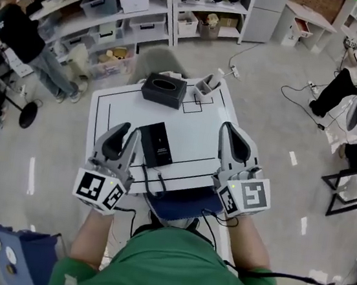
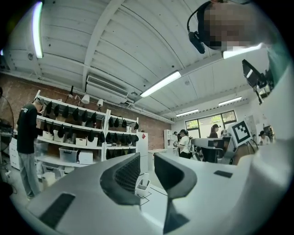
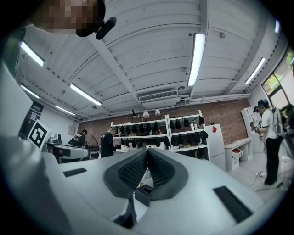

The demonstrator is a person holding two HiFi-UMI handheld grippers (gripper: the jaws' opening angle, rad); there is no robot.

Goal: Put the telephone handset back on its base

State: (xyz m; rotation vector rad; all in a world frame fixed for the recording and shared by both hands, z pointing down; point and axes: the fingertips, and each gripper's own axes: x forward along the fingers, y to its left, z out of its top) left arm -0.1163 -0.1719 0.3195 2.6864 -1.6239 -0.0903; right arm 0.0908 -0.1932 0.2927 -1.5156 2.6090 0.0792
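Head view: the black telephone [image 1: 155, 143] lies mid-worktop [image 1: 193, 131], just beside my left gripper [image 1: 125, 139]; I can't separate handset from base.

Left gripper view: fingers slightly parted, empty, likely poised to grasp.

Right gripper view: right gripper [image 3: 147, 157] fingers clenched together, idle.

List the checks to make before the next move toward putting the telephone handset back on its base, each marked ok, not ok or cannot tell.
1. Black corded telephone lies on the white table: ok.
2. Handset seen apart from its base: cannot tell.
3. Left gripper jaws apart, nothing between: ok.
4. Right gripper ready to grasp: not ok, jaws shut, empty.
5. Black tissue box and white desk organiser stand clear of the telephone: ok.
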